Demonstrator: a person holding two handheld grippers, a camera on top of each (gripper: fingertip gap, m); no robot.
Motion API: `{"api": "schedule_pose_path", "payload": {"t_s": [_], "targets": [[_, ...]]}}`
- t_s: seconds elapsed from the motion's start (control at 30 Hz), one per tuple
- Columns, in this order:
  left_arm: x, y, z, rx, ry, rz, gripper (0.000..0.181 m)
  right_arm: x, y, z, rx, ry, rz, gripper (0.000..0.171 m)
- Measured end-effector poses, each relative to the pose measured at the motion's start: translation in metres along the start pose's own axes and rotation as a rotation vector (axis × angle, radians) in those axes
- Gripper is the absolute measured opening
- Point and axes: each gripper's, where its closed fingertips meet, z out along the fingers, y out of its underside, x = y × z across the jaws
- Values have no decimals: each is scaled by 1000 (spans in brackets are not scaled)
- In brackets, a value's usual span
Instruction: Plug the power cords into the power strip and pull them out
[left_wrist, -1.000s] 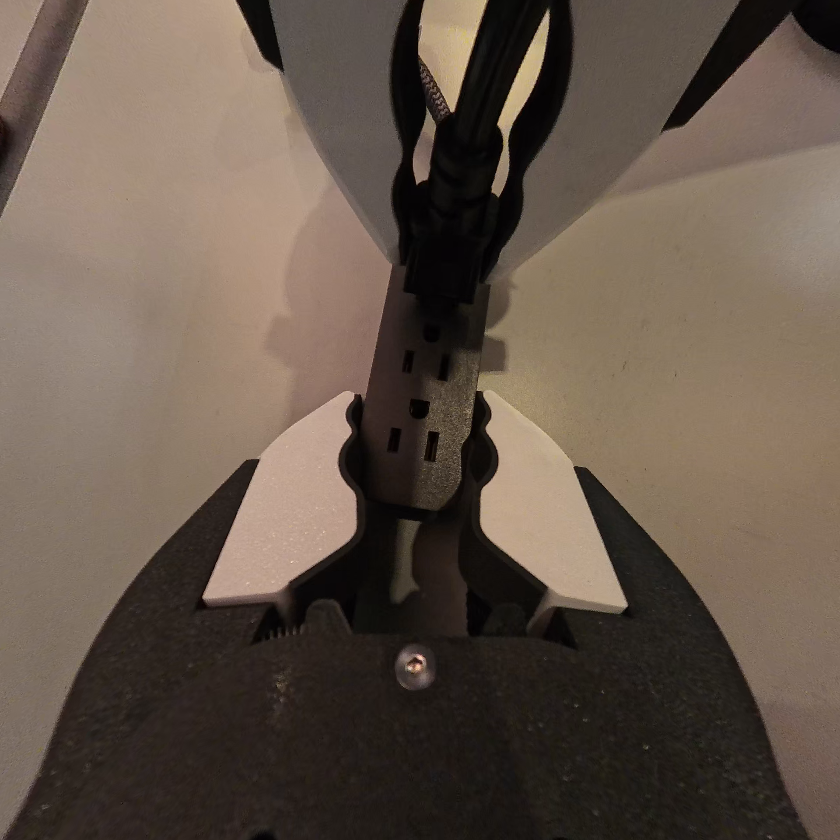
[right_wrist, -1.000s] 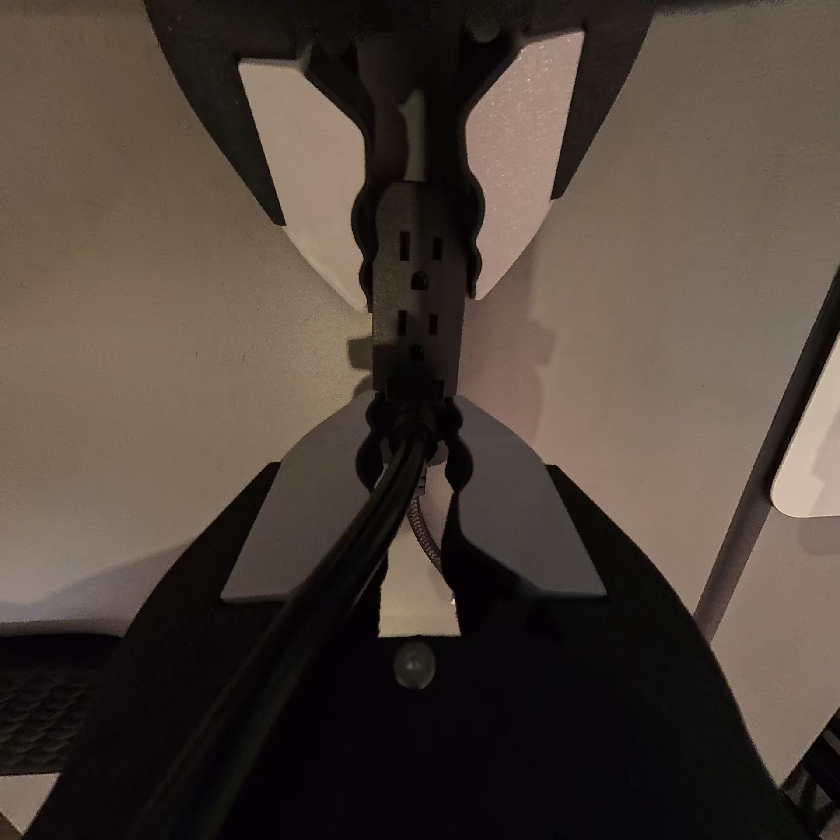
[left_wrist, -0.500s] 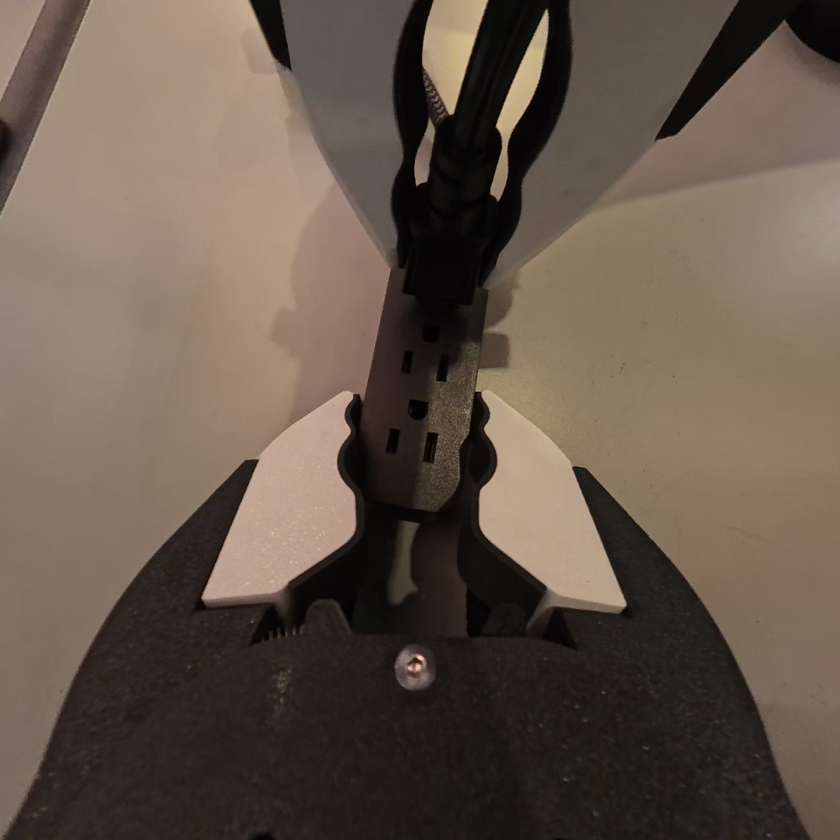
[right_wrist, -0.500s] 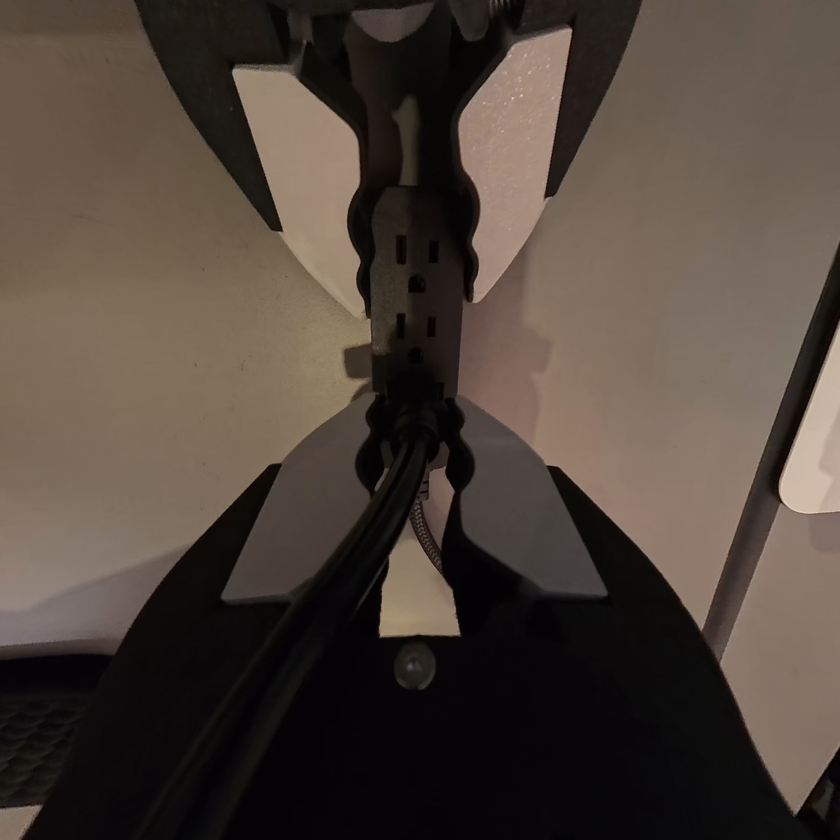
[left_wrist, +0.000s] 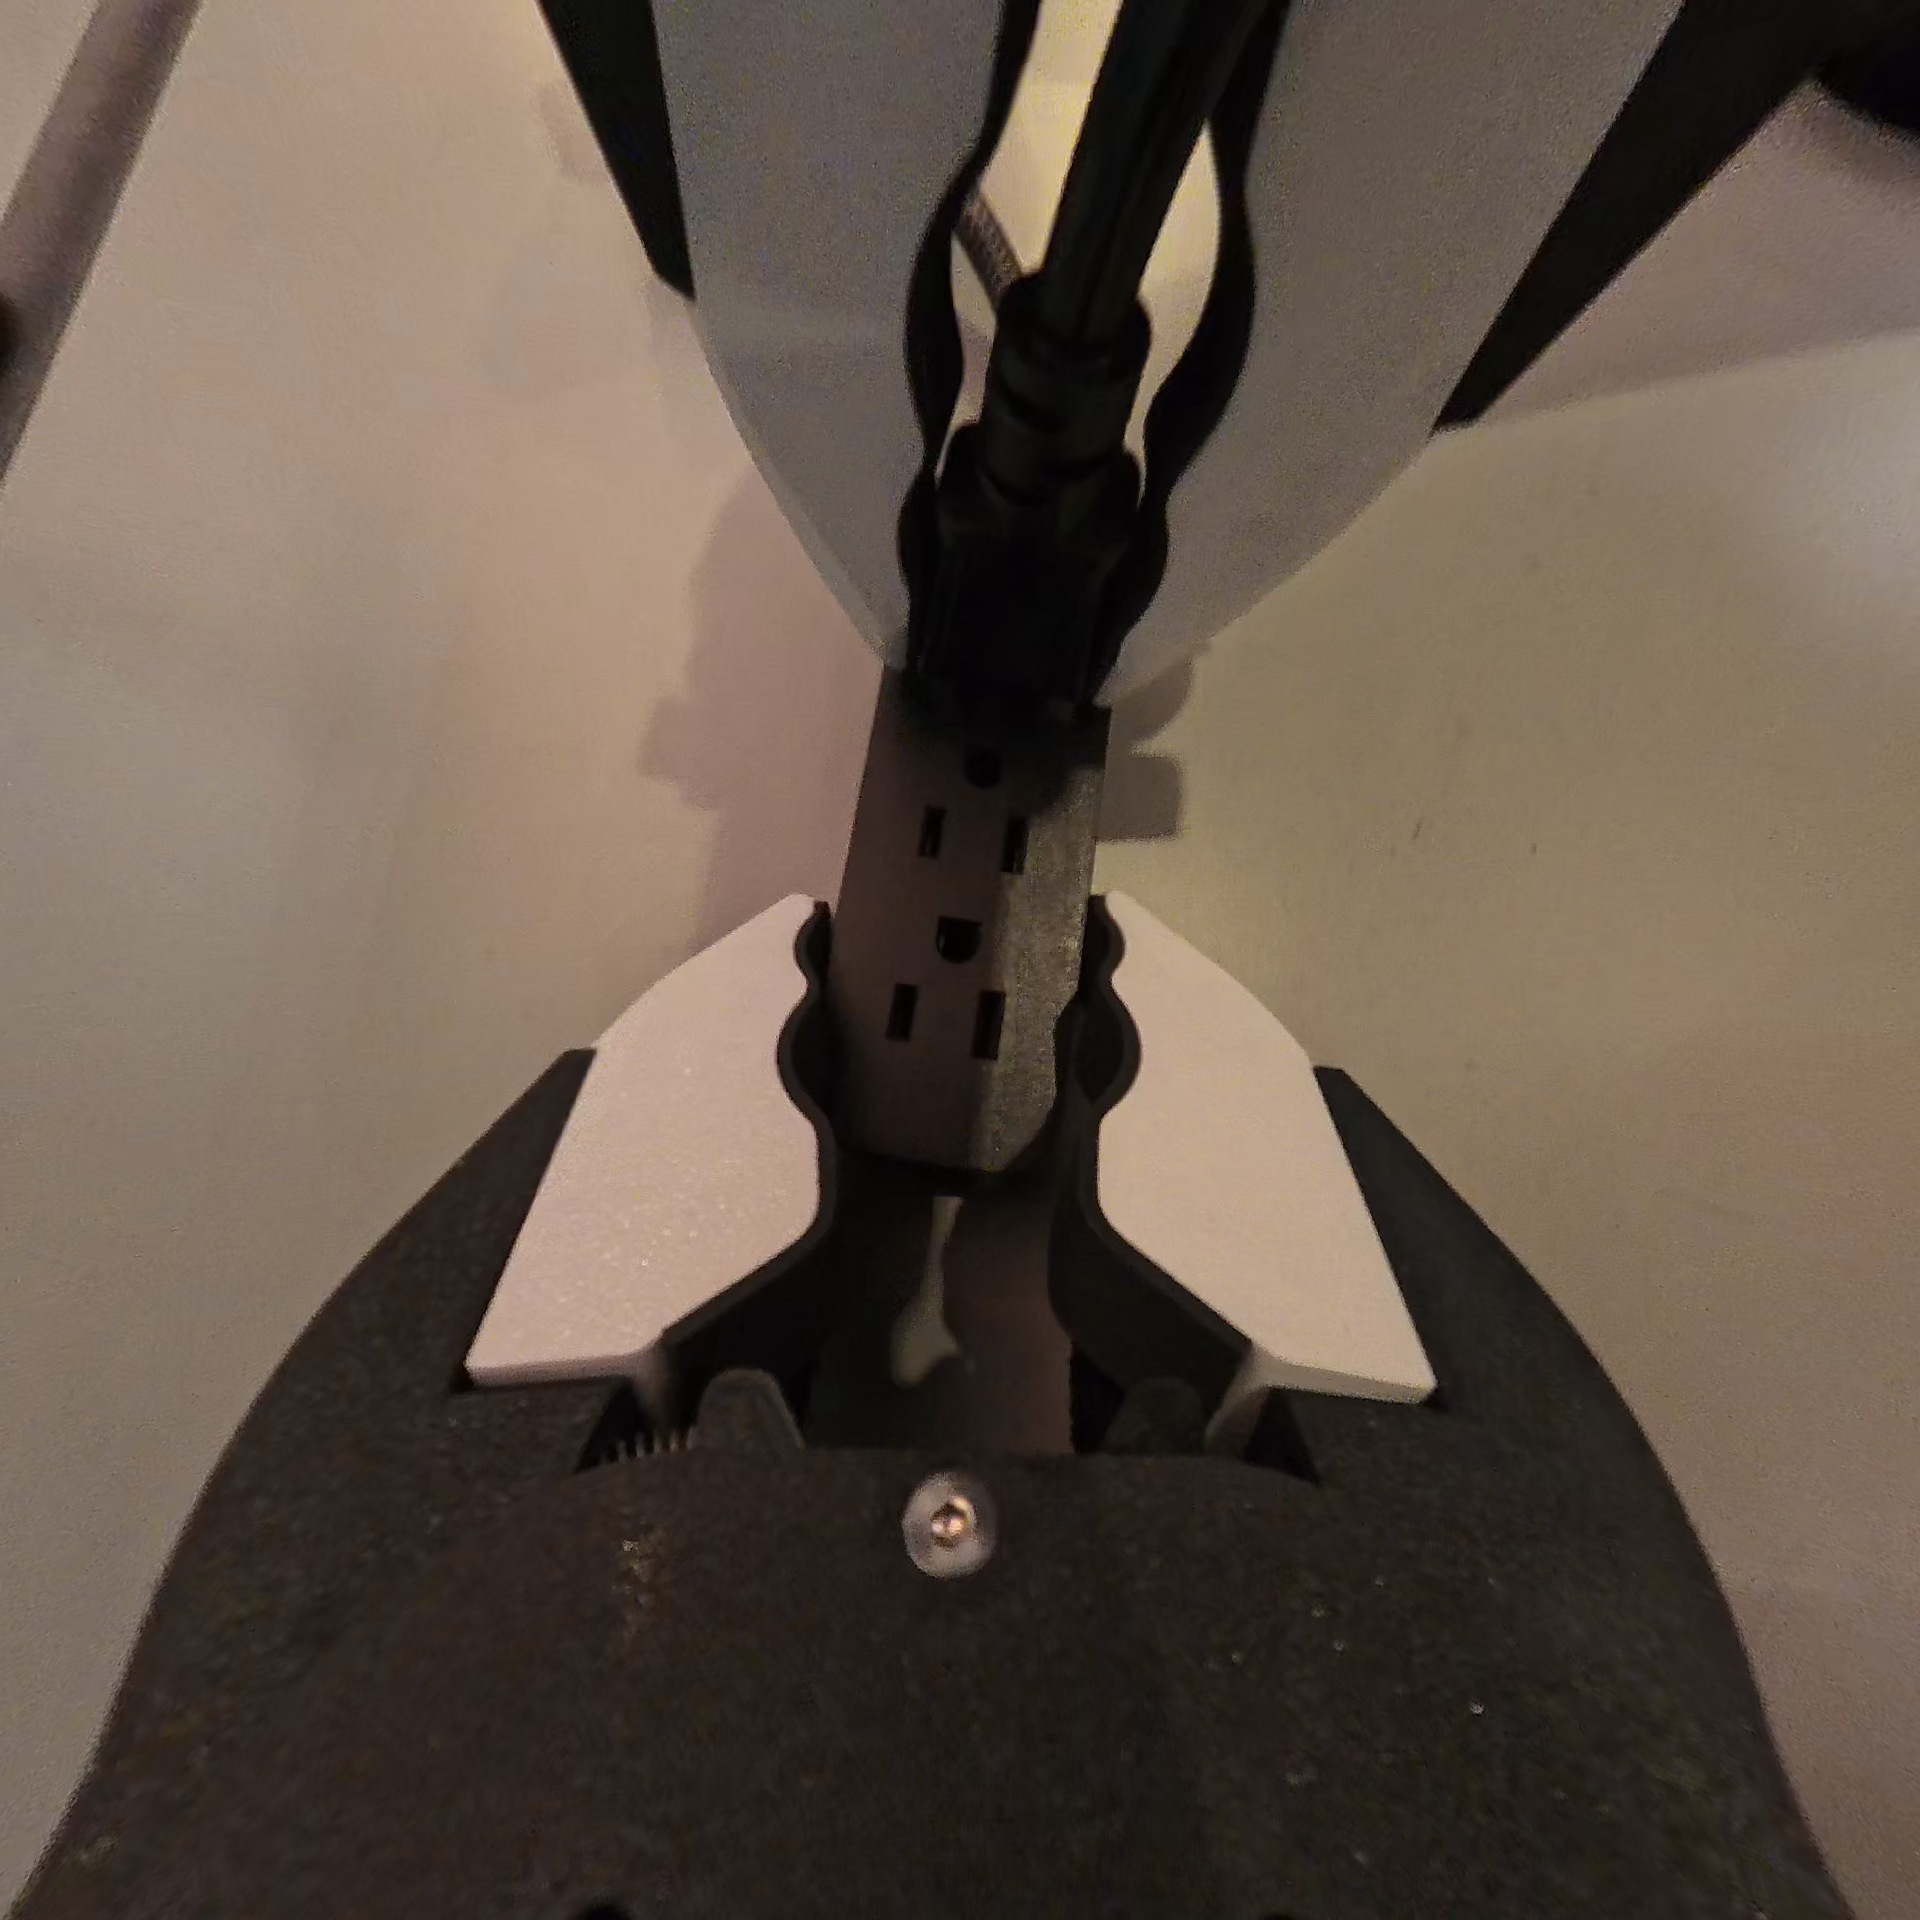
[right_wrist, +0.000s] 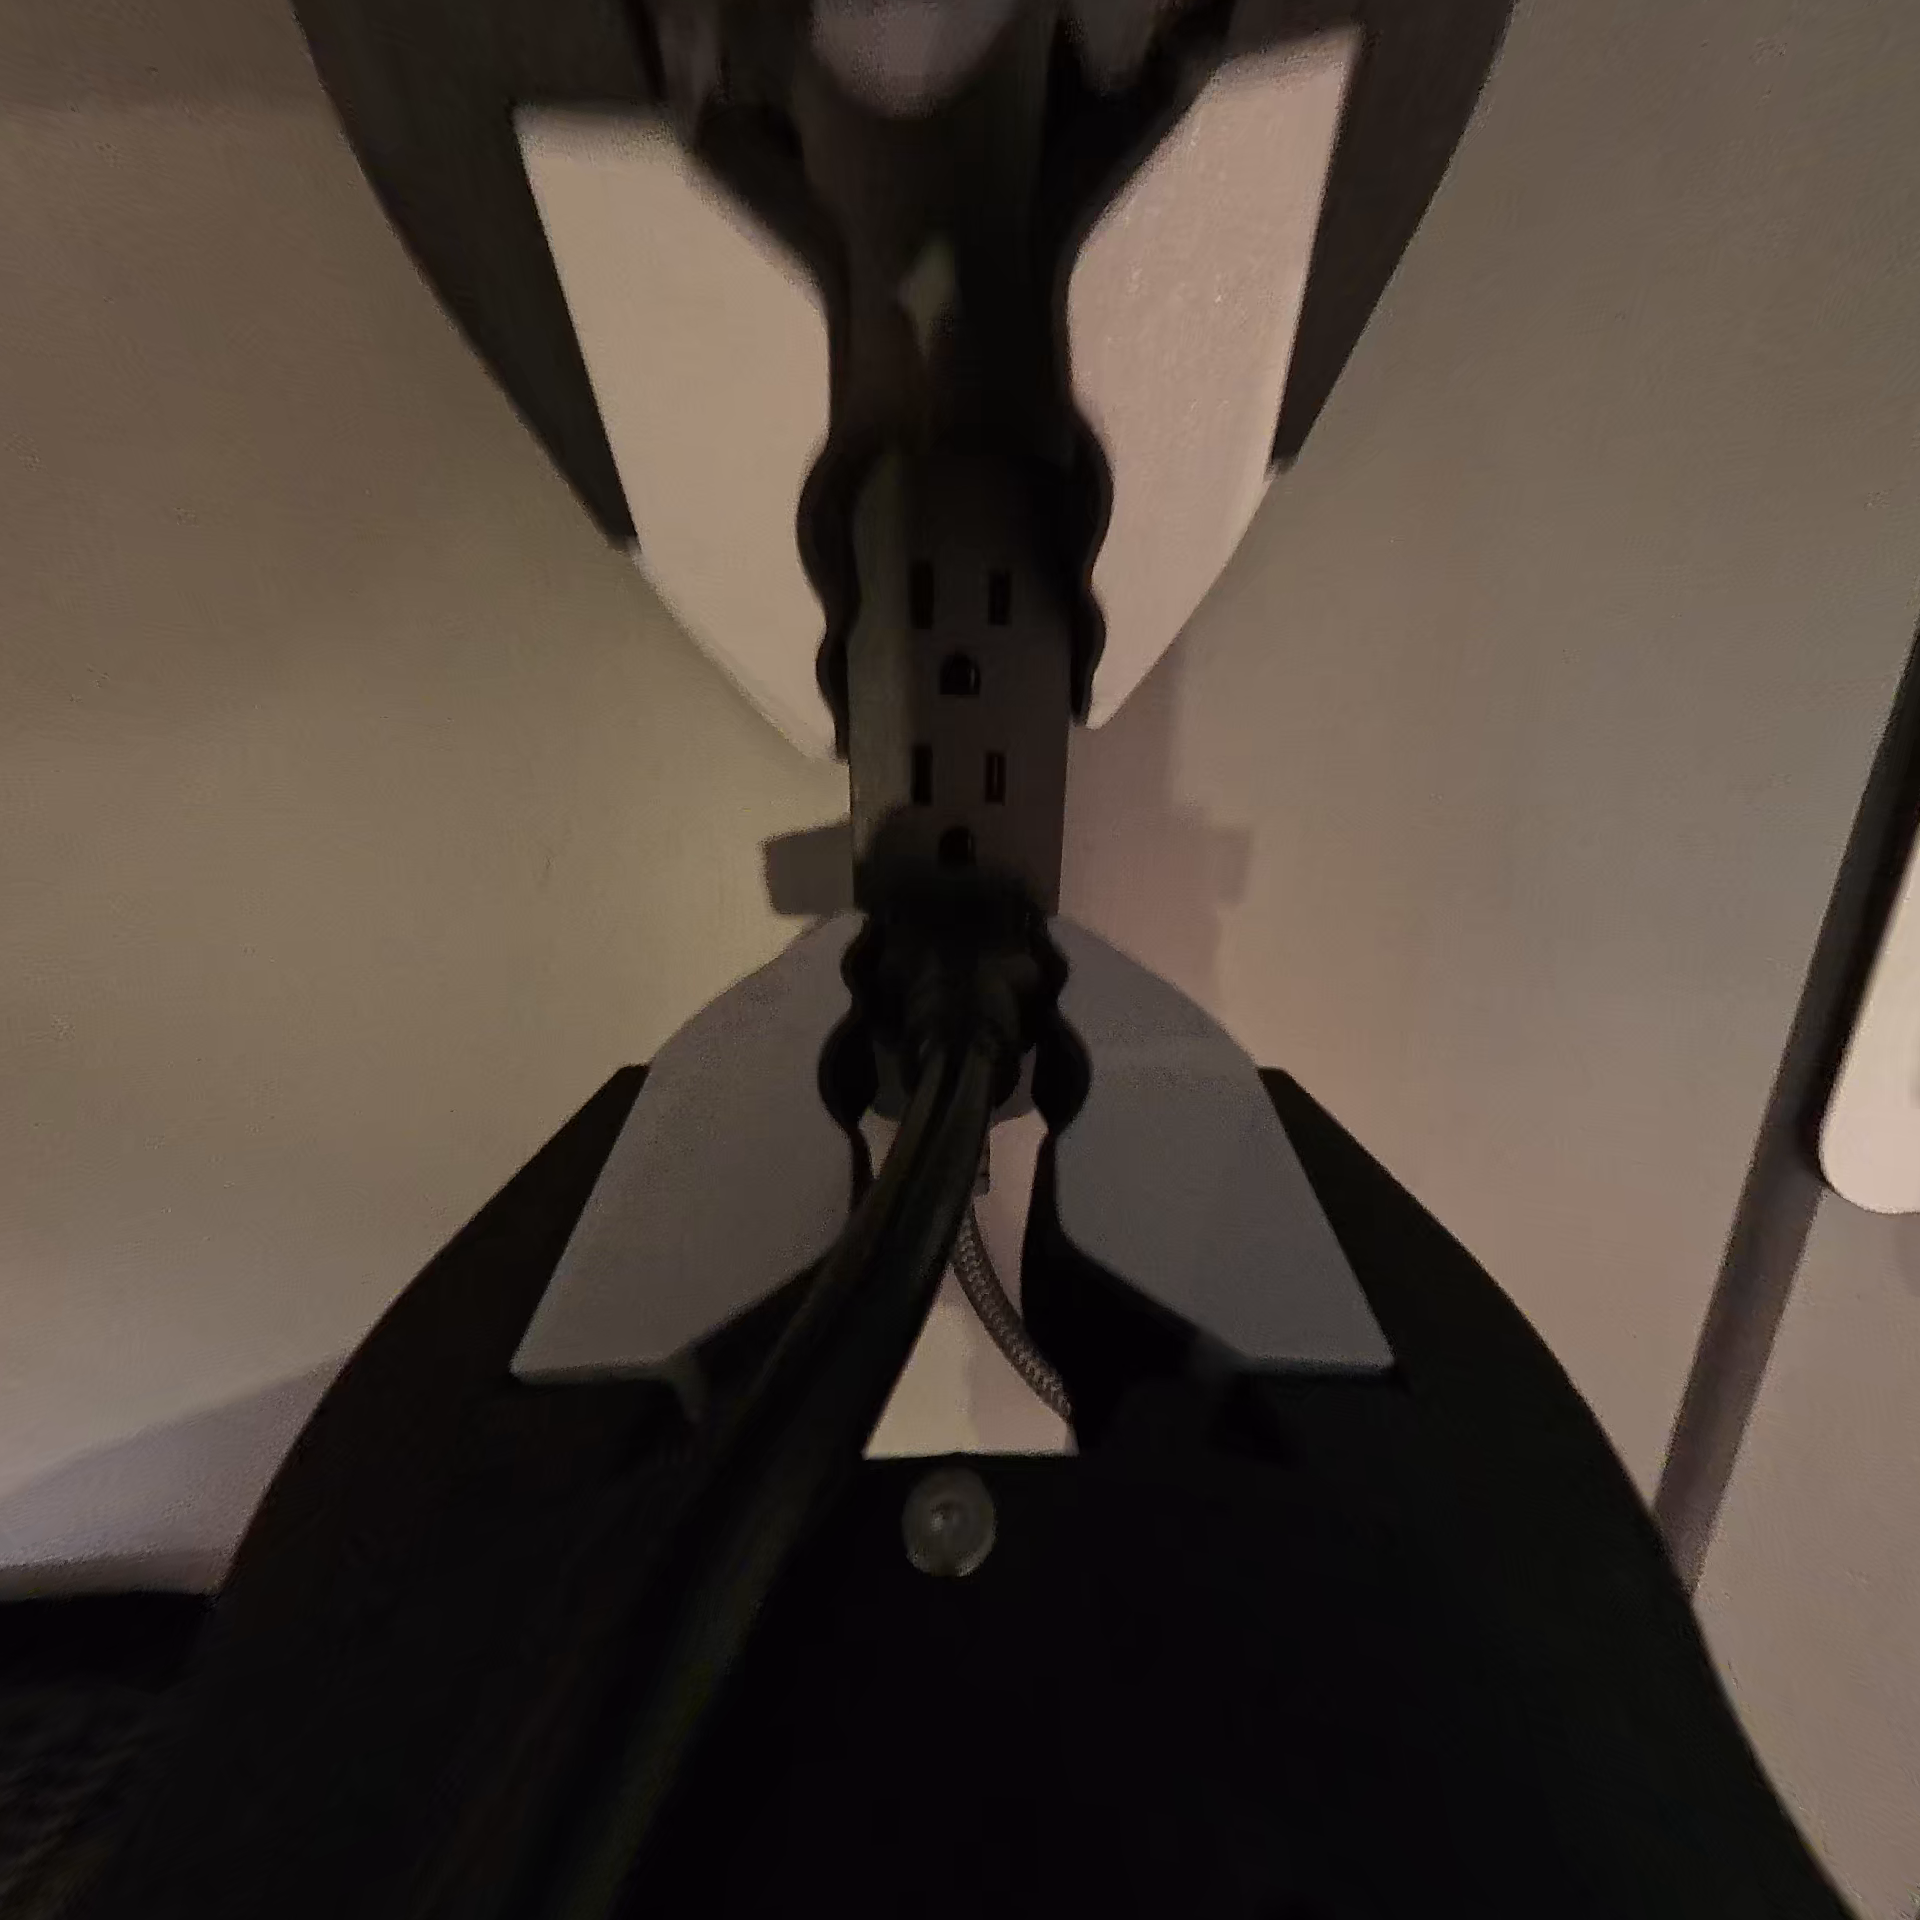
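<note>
While we hold the power strip (left_wrist: 956, 977) by its near end with the left gripper (left_wrist: 951, 1039), its jaws pressed against the strip's two long sides, the right gripper (right_wrist: 951, 997) has its jaws clamped on the black plug (right_wrist: 940, 961) of a power cord (right_wrist: 831, 1299) at the strip's other end. From the right wrist view the strip (right_wrist: 956, 727) runs straight away from us toward the left gripper (right_wrist: 956, 613), above a pale table (right_wrist: 364, 831).

We judge the plug to be seated in the end outlet, or very nearly so: in the left wrist view the plug (left_wrist: 1013, 613) meets the strip's face with no prongs showing. Whether this is the end of a push-in or the start of a pull-out, we cannot tell. Two more outlets between the grippers stand empty, so by our reading a good part of the task remains.

Much is hard to make out. Light is dim, and the right wrist view is soft with blur. The plug's contact with the outlet is buried between the dark pads, so how deep it sits is hidden. A braided cable (right_wrist: 1003, 1299) passes under the right gripper; its ends are out of sight, and we cannot say what it belongs to. Other cords, if any, lie outside both views.
</note>
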Motion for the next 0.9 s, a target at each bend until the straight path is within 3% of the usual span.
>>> {"api": "schedule_pose_path", "payload": {"t_s": [0.2, 0.47, 0.9], "targets": [[0, 1, -1, -1, 11, 12, 46, 0, 3, -5, 43, -21, 28, 29], [0, 0, -1, 0, 10, 11, 45, 2, -5, -22, 264, -28, 148, 31], [0, -1, -2, 10, 18, 3, 46, 4, -2, -34, 114, -20, 94, 31]]}}
